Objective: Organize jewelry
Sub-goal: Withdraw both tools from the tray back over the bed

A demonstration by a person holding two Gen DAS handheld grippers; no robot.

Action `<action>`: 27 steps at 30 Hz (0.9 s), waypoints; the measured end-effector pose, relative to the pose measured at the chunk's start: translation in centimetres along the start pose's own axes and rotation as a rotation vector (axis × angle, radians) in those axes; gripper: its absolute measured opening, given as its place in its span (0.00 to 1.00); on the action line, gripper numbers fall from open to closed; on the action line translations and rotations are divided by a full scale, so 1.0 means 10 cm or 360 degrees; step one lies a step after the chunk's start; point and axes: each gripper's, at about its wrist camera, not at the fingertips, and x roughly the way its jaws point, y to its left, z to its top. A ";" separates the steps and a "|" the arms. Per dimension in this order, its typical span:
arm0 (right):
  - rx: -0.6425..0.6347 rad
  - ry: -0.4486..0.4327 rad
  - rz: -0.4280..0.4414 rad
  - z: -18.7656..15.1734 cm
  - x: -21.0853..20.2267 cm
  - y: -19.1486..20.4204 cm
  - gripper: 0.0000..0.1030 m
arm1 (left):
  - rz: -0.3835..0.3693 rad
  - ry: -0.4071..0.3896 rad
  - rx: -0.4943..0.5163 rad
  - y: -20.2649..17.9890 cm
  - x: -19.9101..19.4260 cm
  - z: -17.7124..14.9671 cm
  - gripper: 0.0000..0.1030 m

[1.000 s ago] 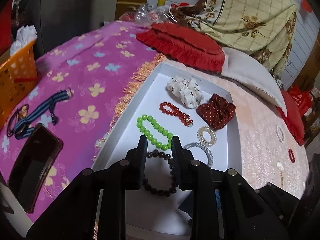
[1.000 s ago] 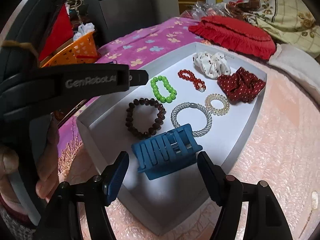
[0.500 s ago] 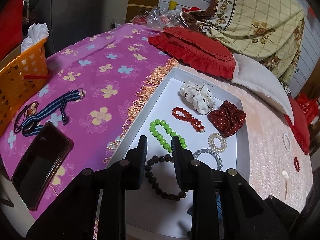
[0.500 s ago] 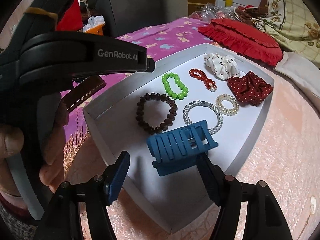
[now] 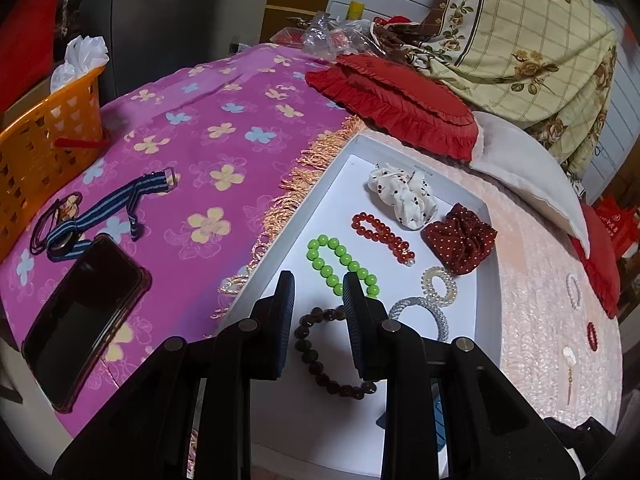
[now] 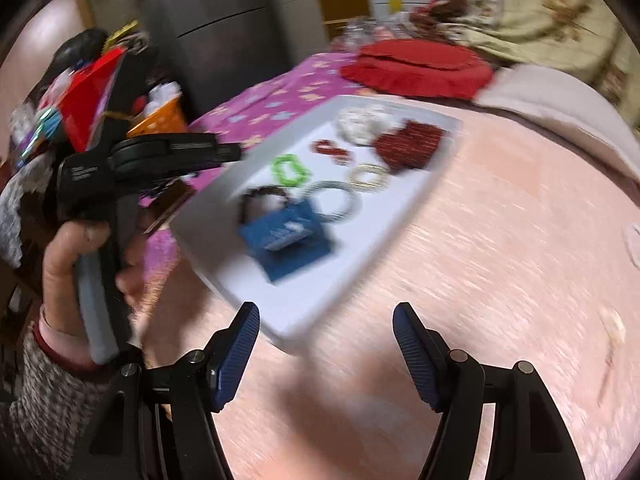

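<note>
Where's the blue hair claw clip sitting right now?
In the right wrist view the blue claw clip lies in the white tray at its near end, beside the dark bead bracelet and silver bangle.

Glossy green bead bracelet (image 5: pixel 342 266), matt white tray (image 5: pixel 308 208), fringed cloth (image 5: pixel 224 148), plastic basket (image 5: pixel 44 148)

Phone (image 5: pixel 84 320) on purple floral cloth (image 5: pixel 224 128), orange basket (image 5: pixel 44 136) nr, red cushion (image 5: pixel 396 100) behind.

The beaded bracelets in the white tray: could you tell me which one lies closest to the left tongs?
The dark brown bracelet. Its loop shows between the left tongs in their view, while the green one and the red one lie farther up the tray.
</note>
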 end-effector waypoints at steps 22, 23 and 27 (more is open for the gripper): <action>0.0421 -0.0007 -0.0211 -0.45 -0.24 -0.78 0.65 | 0.0030 -0.0187 0.0234 -0.43 -0.27 -0.12 0.23; 0.0414 -0.0003 -0.0223 -0.45 -0.23 -0.77 0.65 | 0.0030 -0.0186 0.0234 -0.43 -0.27 -0.12 0.23; 0.0402 -0.0005 -0.0257 -0.46 -0.24 -0.77 0.65 | 0.0028 -0.0194 0.0232 -0.44 -0.28 -0.12 0.23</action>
